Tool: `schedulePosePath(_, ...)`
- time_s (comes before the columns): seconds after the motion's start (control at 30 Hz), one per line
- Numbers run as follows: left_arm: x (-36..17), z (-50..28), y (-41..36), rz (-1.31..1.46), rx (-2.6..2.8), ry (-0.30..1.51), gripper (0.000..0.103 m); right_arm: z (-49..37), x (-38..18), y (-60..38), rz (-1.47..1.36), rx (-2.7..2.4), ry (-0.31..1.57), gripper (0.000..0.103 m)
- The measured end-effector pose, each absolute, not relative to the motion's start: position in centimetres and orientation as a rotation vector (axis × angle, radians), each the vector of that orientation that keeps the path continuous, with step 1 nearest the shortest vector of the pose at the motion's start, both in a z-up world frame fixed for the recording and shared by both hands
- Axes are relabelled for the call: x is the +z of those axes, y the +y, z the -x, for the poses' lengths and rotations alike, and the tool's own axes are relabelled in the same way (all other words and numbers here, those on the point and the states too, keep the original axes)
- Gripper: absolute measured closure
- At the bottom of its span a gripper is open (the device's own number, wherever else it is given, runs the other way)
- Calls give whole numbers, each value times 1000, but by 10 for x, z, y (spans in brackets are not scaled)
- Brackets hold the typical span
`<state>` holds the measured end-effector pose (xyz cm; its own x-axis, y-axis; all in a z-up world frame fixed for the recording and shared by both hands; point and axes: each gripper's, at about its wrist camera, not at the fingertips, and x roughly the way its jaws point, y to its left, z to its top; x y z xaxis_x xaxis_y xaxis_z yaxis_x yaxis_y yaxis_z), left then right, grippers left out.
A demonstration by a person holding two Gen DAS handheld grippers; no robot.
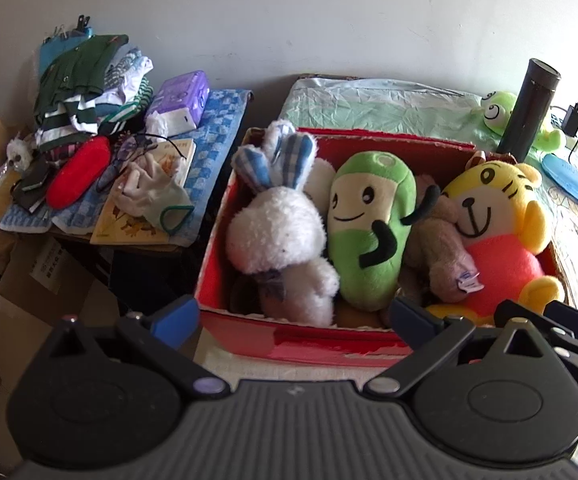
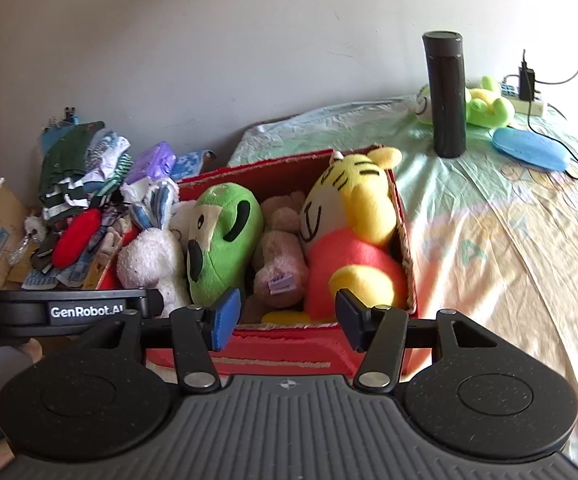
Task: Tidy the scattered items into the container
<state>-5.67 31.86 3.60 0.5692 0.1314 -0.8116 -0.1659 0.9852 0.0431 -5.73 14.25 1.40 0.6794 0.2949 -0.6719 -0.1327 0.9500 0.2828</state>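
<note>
Toys fill the red box (image 1: 309, 344), just ahead of both grippers.
Left wrist view: the left gripper (image 1: 295, 316) is spread, empty, before the rabbit (image 1: 277, 232). Right wrist view: the right gripper (image 2: 285, 320) is parted, empty, near the yellow tiger (image 2: 353, 232).

This is a lived-in home, likely a bedroom: a bed (image 2: 489, 240) with a pale printed sheet stands against a plain wall. On it sit a red cardboard box (image 1: 309, 344) of plush toys and a power strip (image 2: 529, 104). Beside it, folded clothes (image 1: 77, 80), a tissue pack (image 1: 181, 96) and picture books (image 1: 137, 220) crowd a low tabletop (image 1: 217, 128) above cardboard cartons (image 1: 49, 276).
</note>
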Motion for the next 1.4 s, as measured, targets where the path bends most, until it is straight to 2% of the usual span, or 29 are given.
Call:
schedulePosePath(0.07, 35, 57, 323, 30, 154, 953, 2, 58, 13, 149, -221, 209, 804, 44)
schedulePosePath(0.13, 34, 58, 327, 28, 134, 955, 2, 61, 14, 154, -228, 171, 802, 35)
schedulePosePath(0.27, 31, 59, 331, 39, 81, 973, 2, 68, 18, 160, -223, 99, 795, 31)
schedulePosePath(0.33, 28, 60, 331, 53, 42, 990, 2, 72, 21, 158, -246, 72, 786, 19)
schedulePosePath(0.37, 27, 60, 330, 56, 24, 995, 2, 75, 23, 156, -264, 68, 773, 17)
schedulePosePath(0.57, 28, 67, 305, 30, -112, 983, 2, 91, 33, 140, -234, -43, 687, 17)
schedulePosePath(0.67, 27, 67, 285, 12, -173, 990, 2, 87, 27, 125, -160, -168, 722, 18)
schedulePosePath(0.83, 20, 66, 248, -33, -239, 1021, 2, 87, 9, 79, -288, -259, 800, 24)
schedulePosePath(1.17, 1, 74, 184, -118, -272, 1073, 2, 82, -29, 35, -270, -344, 929, 23)
schedulePosePath(1.4, -18, 74, 169, -71, -172, 1148, 2, 68, -37, 17, -220, -318, 963, 19)
